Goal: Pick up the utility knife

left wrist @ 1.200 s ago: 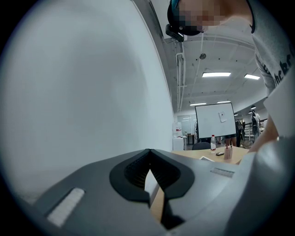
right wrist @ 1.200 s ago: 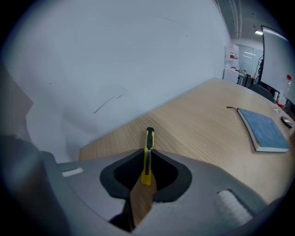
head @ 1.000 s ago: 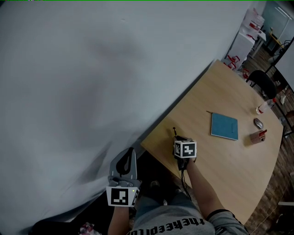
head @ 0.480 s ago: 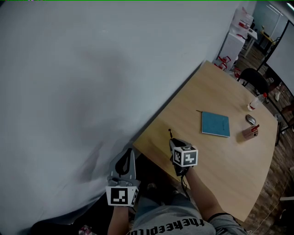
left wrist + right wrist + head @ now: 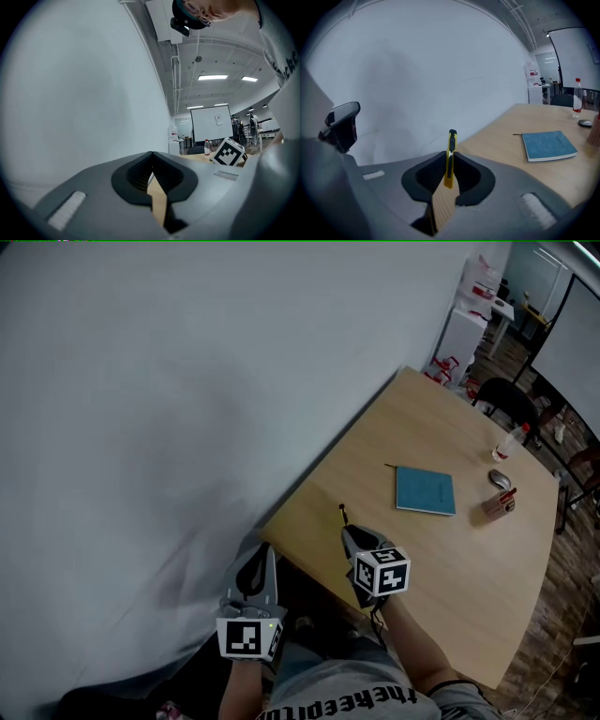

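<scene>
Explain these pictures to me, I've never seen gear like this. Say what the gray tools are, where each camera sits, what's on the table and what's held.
There is no robot here: a person holds a two-jaw tool in each hand. The head view comes from a camera on the person's head, looking down. It shows the left gripper near the white wall and the right gripper over the table's near corner. The other two views come from cameras riding on each gripper, looking along its jaws. The right gripper is shut on a yellow utility knife, held upright. The left gripper's jaws are together with nothing between them. On the wooden table lie a blue notebook, a bottle and a few small things too far away to name.
</scene>
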{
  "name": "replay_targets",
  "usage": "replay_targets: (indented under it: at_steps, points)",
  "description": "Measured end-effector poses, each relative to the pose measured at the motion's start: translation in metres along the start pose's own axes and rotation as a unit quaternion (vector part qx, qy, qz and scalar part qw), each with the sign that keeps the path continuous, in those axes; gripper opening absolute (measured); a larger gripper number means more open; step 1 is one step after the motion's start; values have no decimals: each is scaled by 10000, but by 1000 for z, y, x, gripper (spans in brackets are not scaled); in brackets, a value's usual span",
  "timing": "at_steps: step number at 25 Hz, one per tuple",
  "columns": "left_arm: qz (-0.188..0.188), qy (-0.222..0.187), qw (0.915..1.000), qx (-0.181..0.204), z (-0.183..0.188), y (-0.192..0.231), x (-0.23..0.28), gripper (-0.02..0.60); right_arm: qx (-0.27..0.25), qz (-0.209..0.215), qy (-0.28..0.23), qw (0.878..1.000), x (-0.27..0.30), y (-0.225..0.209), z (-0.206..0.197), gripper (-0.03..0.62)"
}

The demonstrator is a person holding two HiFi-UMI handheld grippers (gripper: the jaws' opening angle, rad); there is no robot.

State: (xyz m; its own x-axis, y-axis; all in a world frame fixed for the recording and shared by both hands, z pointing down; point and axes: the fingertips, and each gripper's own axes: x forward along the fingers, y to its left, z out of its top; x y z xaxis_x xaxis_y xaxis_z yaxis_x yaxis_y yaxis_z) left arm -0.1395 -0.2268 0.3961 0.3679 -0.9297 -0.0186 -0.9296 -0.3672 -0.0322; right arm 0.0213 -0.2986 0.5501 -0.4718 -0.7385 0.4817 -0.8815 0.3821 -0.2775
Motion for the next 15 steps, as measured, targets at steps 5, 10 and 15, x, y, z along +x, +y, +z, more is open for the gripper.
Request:
replay_targets:
  at_steps: [5,10,15]
  points:
    - [-63,0,10000,15,3,-16,-2,20,-225,91,-294,9993,-26,5,13,51]
    - [-114,-13,9999,34,7,-31,-4,20,-388,144,-557,9976,-50,9,24,51]
    - [-139,-54,9999,47,10,-42,-7,20,-513,168,-841,9950,-74,12,34,51]
